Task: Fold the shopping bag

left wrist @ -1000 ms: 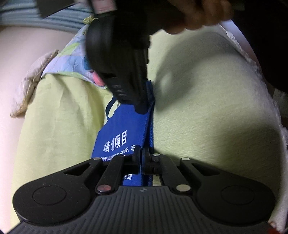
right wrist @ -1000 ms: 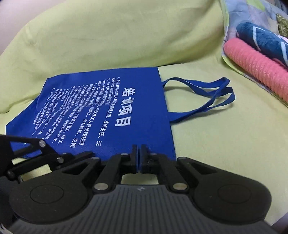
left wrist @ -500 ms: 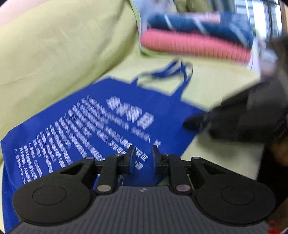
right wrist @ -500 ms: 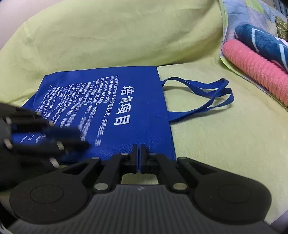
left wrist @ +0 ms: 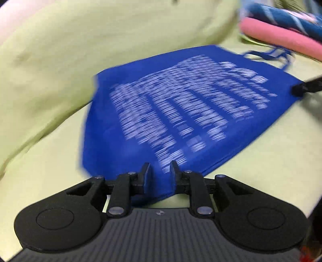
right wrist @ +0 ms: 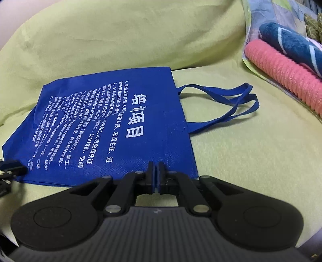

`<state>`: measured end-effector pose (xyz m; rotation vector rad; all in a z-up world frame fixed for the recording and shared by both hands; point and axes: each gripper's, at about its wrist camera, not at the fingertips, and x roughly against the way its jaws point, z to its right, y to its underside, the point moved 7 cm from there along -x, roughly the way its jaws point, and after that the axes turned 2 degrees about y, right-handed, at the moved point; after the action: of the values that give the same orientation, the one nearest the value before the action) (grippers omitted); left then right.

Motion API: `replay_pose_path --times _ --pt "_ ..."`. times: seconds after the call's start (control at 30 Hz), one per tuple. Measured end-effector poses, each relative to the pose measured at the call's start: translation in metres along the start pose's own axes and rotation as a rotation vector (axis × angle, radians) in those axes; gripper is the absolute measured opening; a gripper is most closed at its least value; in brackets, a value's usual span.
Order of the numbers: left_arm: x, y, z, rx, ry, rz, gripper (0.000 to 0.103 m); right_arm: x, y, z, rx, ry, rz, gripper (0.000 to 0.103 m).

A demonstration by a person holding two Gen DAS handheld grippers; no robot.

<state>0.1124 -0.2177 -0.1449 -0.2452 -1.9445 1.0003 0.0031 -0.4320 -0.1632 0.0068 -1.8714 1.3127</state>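
1. The blue shopping bag point(right wrist: 112, 129) lies flat on a yellow-green sheet point(right wrist: 251, 161), its printed face up and its two loop handles point(right wrist: 227, 104) spread on the sheet to the right of its mouth.
2. White Chinese writing covers the face of the bag. The large heading reads "培训项目". The smaller columns beside it are numbered from 1 to 7; only bits can be made out, among them "车间主任" and "ISO14001". No brand name or logo shows.
3. The right gripper point(right wrist: 156, 167) is closed on the bag's near edge close to the mouth corner, with a thin strip of blue cloth pinched between its jaws.
4. The left gripper point(left wrist: 158, 167) stands with its jaws apart over the bag's near edge towards the bottom end; blue cloth shows in the gap, and nothing is clamped.
5. The left wrist view is smeared by motion blur, so the print there cannot be read.
6. At the far right, a pink ribbed towel point(right wrist: 281, 72) lies folded under a dark blue striped towel point(right wrist: 291, 46), both on a patterned cloth point(right wrist: 267, 18), well apart from the bag.
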Motion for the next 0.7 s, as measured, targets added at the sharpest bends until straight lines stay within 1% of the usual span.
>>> replay_pose_path --times 0.03,0.07,0.13,0.17,0.2,0.23,0.27,0.3,0.33,0.43,0.5,0.53,0.57,0.6,0.67,0.7 --pt "0.001 0.002 -0.009 0.044 -0.010 0.002 0.055 0.000 0.000 -0.001 0.006 0.008 0.001 0.000" --pt "0.002 0.004 -0.016 0.075 -0.020 0.002 0.057 0.000 0.000 -0.003 0.013 0.016 0.002 0.000" --pt "0.005 0.009 -0.028 0.120 -0.035 -0.003 0.059 0.000 0.000 -0.005 0.022 0.032 0.005 0.001" --pt "0.008 0.010 -0.032 0.131 -0.049 -0.010 0.058 -0.001 0.000 -0.006 0.025 0.039 0.005 0.001" --pt "0.012 0.008 -0.032 0.133 -0.052 -0.013 0.053 -0.001 0.001 -0.007 0.030 0.046 0.006 0.002" --pt "0.016 0.003 -0.028 0.128 -0.045 -0.011 0.043 -0.001 0.001 -0.008 0.037 0.052 0.007 0.002" --pt "0.019 -0.001 -0.025 0.124 -0.037 -0.009 0.037 -0.002 0.001 -0.010 0.046 0.060 0.009 0.003" --pt "0.025 -0.007 -0.019 0.125 -0.018 0.005 0.033 -0.002 0.002 -0.012 0.056 0.068 0.010 0.003" --pt "0.031 -0.015 -0.011 0.130 0.011 0.029 0.036 -0.002 0.002 -0.013 0.065 0.074 0.012 0.004" --pt "0.032 -0.033 0.012 0.108 0.073 0.061 0.037 -0.002 0.002 -0.015 0.071 0.081 0.012 0.004" --pt "0.022 -0.038 0.022 0.104 0.112 0.044 0.037 -0.001 0.002 -0.015 0.071 0.079 0.012 0.004" --pt "0.015 -0.036 0.022 0.108 0.111 0.022 0.037 -0.001 0.002 -0.015 0.072 0.077 0.012 0.004" --pt "0.008 -0.032 0.021 0.114 0.100 -0.002 0.039 -0.001 0.002 -0.015 0.073 0.075 0.012 0.004" --pt "0.002 -0.028 0.020 0.119 0.088 -0.027 0.043 0.000 0.002 -0.015 0.074 0.072 0.012 0.004" --pt "-0.002 -0.020 0.007 0.159 0.056 -0.036 0.050 0.000 0.001 -0.013 0.066 0.061 0.008 0.004" --pt "-0.002 -0.018 -0.003 0.189 0.025 -0.042 0.056 0.000 0.001 -0.012 0.056 0.056 0.006 0.004"
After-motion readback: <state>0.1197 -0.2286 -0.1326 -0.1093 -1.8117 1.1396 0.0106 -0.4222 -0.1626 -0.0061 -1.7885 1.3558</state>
